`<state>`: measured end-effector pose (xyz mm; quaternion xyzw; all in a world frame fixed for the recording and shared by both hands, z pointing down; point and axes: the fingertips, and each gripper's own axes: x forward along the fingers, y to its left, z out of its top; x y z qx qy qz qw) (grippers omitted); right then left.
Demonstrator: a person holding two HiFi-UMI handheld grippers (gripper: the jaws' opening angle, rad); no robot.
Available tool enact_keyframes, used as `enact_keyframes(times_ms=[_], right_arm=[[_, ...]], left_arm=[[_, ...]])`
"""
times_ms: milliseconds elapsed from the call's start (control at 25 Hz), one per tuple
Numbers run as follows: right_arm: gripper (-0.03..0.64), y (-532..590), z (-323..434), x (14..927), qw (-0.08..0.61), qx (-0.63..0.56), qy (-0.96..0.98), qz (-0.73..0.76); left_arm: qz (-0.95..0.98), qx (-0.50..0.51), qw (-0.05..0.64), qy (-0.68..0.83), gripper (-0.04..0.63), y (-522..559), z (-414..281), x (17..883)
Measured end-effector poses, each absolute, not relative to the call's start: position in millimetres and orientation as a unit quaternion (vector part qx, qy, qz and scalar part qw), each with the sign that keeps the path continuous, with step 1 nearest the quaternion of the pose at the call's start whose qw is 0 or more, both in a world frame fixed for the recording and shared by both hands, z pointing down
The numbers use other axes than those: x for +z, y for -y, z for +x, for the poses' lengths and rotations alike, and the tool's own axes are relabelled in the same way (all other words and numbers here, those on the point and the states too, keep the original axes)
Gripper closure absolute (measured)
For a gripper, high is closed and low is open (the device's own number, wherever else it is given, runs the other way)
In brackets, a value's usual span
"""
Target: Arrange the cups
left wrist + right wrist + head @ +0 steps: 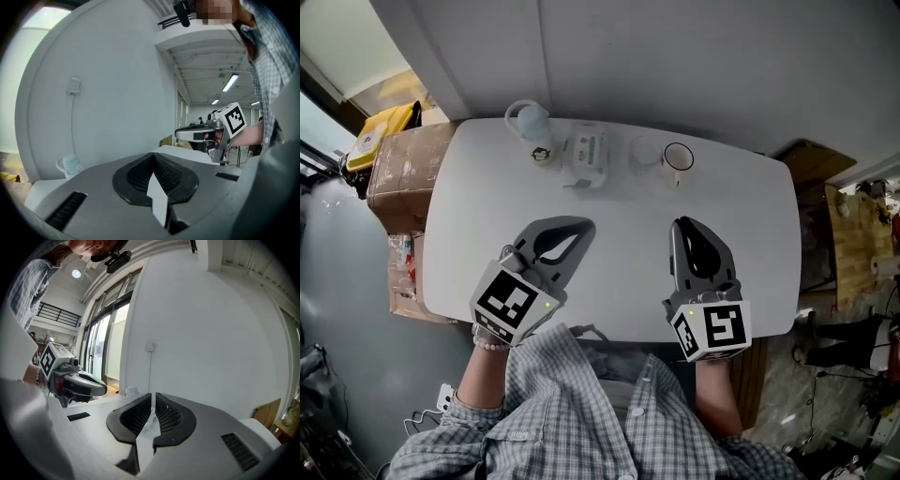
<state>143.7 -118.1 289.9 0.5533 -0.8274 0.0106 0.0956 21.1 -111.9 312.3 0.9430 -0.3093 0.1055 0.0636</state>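
Observation:
Along the far edge of the white table (487,244) stand a pale blue cup (528,120) with a handle, a small cup (544,153), a clear cup (645,153) and a white mug (678,157) with a dark rim. My left gripper (581,225) hovers over the near half of the table, shut, its tips touching on nothing. My right gripper (680,225) hovers beside it, well short of the mug, with only a thin slit between its jaws and nothing held. The left gripper view has the pale blue cup (70,165) at far left and the right gripper (180,134) beyond.
A white packet (588,155) lies between the small cup and the clear cup. A wall rises just behind the table. A cardboard box (403,173) stands at the table's left end, wooden boards (853,234) at its right. The person's checked shirt (581,403) is at the near edge.

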Motion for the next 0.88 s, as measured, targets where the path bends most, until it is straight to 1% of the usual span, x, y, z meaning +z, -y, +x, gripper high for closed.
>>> enact_keyframes(times_ms=[160,360,880], right_arm=[[0.577,118.2,144.6,291.1,0.099,0.011,0.828,0.553],[0.577,118.7,146.0,293.4,0.102,0.018,0.826,0.554],[0.577,119.7,143.3,301.1,0.109,0.032,0.83,0.546]], left_arm=[[0.944,0.103,0.066,0.307,0.584,112.4,23.3,312.8],[0.945,0.087,0.084,0.304,0.585,113.4,22.4,313.5],[0.942,0.091,0.083,0.311,0.584,117.2,20.7,318.9]])
